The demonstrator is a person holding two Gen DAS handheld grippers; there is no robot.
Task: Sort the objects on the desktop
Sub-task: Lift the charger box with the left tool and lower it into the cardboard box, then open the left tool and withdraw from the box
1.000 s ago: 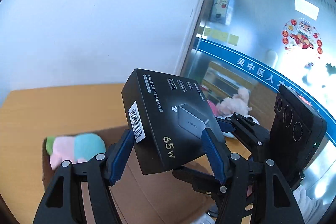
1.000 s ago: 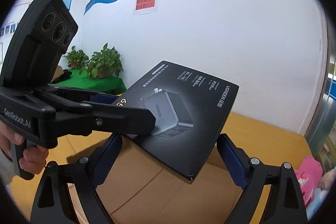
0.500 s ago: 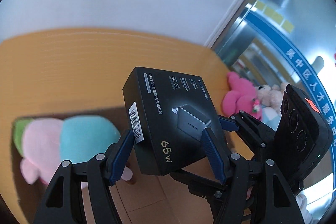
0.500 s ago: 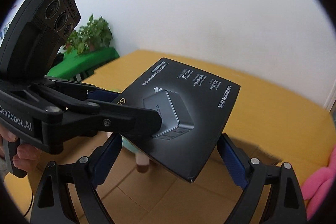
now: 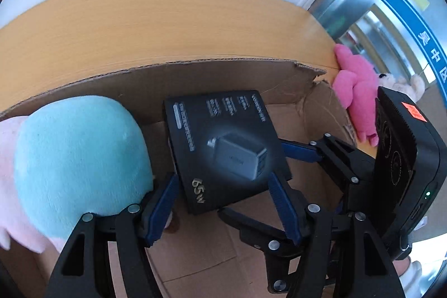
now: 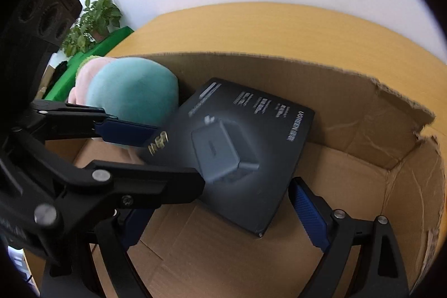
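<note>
1. L tongs (image 5: pixel 223 178): pinching the black box (image 5: pixel 223 141) by its near end, the one marked "65W", w/ one blue pad on each side.
2. R tongs (image 6: pixel 218 197): spread wide w/ the box's near corner between the fingers. The right pad sits just beside the box edge and the left pad is hidden behind the L tongs. Can't tell if they press on it.
3. Box: tilted, printed face up, inside the open carton (image 5: pixel 223 74), near the back wall and over the carton floor. Can't tell if it touches the floor.
4. Teal-and-pink plush (image 5: pixel 81 152): in the carton's left part, just beside the box and against the back wall.
5. Carton: on the desk (image 5: pixel 167 18). Its rim is torn at the back right corner.
6. Pink toy (image 5: pixel 354 91): outside the carton, at the desk's right edge.
7. Plant (image 6: pixel 95 18): beyond the desk's left edge, by the wall.
</note>
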